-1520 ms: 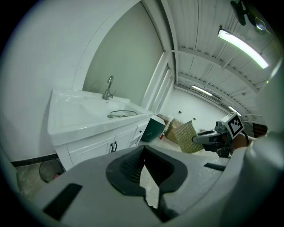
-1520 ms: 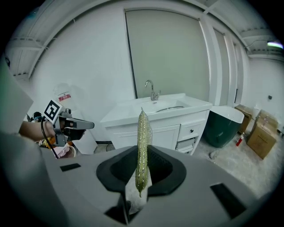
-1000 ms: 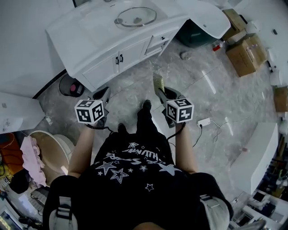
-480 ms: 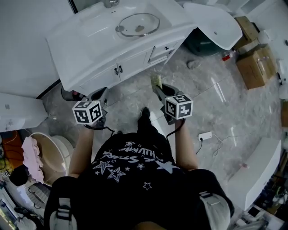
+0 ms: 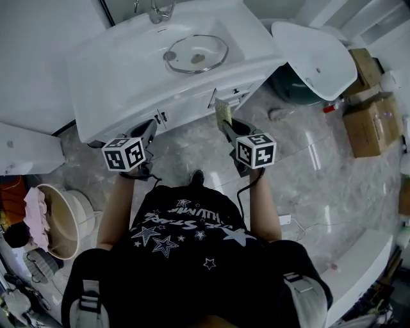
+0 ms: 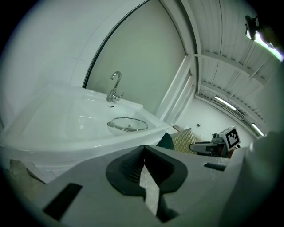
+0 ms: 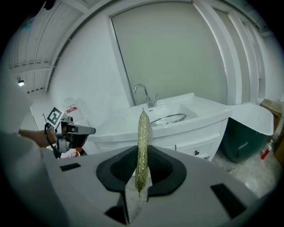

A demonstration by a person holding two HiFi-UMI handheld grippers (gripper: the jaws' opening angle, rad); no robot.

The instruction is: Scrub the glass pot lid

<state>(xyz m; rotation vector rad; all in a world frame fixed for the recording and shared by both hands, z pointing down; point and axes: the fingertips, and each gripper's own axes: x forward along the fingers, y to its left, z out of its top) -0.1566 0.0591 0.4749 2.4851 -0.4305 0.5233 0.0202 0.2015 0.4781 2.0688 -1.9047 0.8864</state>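
In the basin of the white sink (image 5: 122, 61), below the faucet (image 5: 160, 9), the glass pot lid (image 5: 195, 54) lies flat, its metal rim forming a ring round the clear glass. Neither pair of tongs touches it — both are held well short of the sink, out over the grey marbled floor (image 5: 301, 150) in front of the white cabinet (image 5: 225, 97) that carries the basin.

The left tongs (image 6: 144, 160) are pressed together with only a thin seam between them and nothing in the grip. They point toward the sink's front edge, with the lid ahead and a little to the left in the left gripper view.

The right tongs (image 7: 142, 153) are clamped on a glittery yellow-green scouring pad (image 7: 143, 126). The pad stands upright and edge-on, and its upper part rises clear above the tips. In the right gripper view the lid sits just to the right of the pad's top, farther off, inside the basin.

A person in a black star-print shirt holds both tools at about the same height, well apart from each other. Cardboard boxes (image 5: 371, 125) stand on the floor at the far right.
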